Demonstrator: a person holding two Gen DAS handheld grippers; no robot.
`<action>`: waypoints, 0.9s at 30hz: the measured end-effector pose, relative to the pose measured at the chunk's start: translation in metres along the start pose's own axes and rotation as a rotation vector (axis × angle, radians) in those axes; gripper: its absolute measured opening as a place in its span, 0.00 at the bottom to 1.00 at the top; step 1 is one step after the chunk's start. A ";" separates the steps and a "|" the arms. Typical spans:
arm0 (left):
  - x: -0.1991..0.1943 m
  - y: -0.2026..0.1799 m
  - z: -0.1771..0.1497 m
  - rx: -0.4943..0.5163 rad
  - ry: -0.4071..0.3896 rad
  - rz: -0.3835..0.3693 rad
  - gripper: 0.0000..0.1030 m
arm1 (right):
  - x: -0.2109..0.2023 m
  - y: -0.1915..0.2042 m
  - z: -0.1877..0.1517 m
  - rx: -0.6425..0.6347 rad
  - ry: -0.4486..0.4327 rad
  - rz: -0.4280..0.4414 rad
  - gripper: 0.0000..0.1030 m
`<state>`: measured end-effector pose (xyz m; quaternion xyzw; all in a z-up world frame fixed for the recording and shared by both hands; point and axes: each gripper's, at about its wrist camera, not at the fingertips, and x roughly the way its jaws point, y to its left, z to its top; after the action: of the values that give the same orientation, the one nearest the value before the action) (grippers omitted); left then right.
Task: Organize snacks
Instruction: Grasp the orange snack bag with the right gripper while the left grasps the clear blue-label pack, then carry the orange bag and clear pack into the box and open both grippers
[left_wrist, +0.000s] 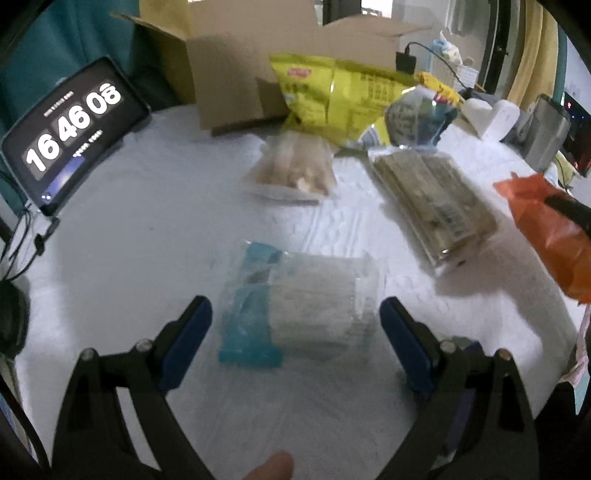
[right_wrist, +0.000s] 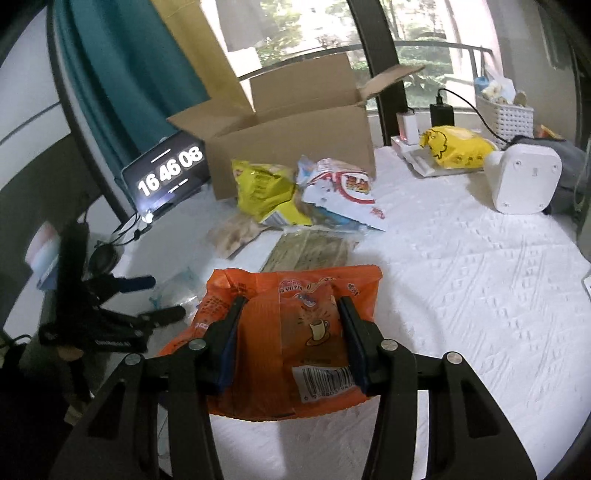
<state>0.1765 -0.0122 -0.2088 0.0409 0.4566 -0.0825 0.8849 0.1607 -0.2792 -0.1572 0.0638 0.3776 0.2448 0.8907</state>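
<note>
Between our right gripper's (right_wrist: 291, 325) blue-padded fingers sits the orange snack packet (right_wrist: 288, 332), pinched at both sides and held just above the white tablecloth (right_wrist: 461, 280), its barcode toward us; from the left wrist camera the same packet (left_wrist: 546, 229) shows off to the right of our left gripper (left_wrist: 295, 325), a dark fingertip pressed against it. Our left gripper stands wide, its jaws well apart, with nothing between them; just ahead of its tips, on the cloth, lies a clear packet with a blue end (left_wrist: 295, 306), not touching either finger as far as we can tell. Further ahead of the left gripper lies a clear bag of pale biscuits (left_wrist: 295, 170); ahead and to the right, a long flat packet of brownish bars (left_wrist: 432, 199) lies at a slant. Beyond these a yellow chip bag (left_wrist: 340, 96) leans against the open cardboard box (left_wrist: 236, 70), with another crinkled bag (left_wrist: 417, 118) touching its right side; seen from the right gripper this one is white and red (right_wrist: 343, 184). Far ahead and left of both grippers a tablet (left_wrist: 70, 133) leans upright, reading 16 46 08. Ahead and right of the right gripper stand a white device (right_wrist: 524, 181) and a second yellow bag (right_wrist: 458, 147).
</note>
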 end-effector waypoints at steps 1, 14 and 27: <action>0.002 0.003 0.002 -0.010 0.000 -0.012 0.91 | 0.002 -0.002 0.002 0.006 0.003 0.001 0.50; 0.010 0.010 0.010 -0.018 0.003 -0.082 0.72 | 0.013 -0.011 0.032 0.017 -0.028 0.007 0.50; -0.027 0.019 0.039 -0.039 -0.102 -0.084 0.63 | 0.011 -0.005 0.068 -0.020 -0.088 0.028 0.50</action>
<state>0.1958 0.0032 -0.1646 0.0003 0.4138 -0.1127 0.9033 0.2171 -0.2736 -0.1178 0.0708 0.3347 0.2581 0.9035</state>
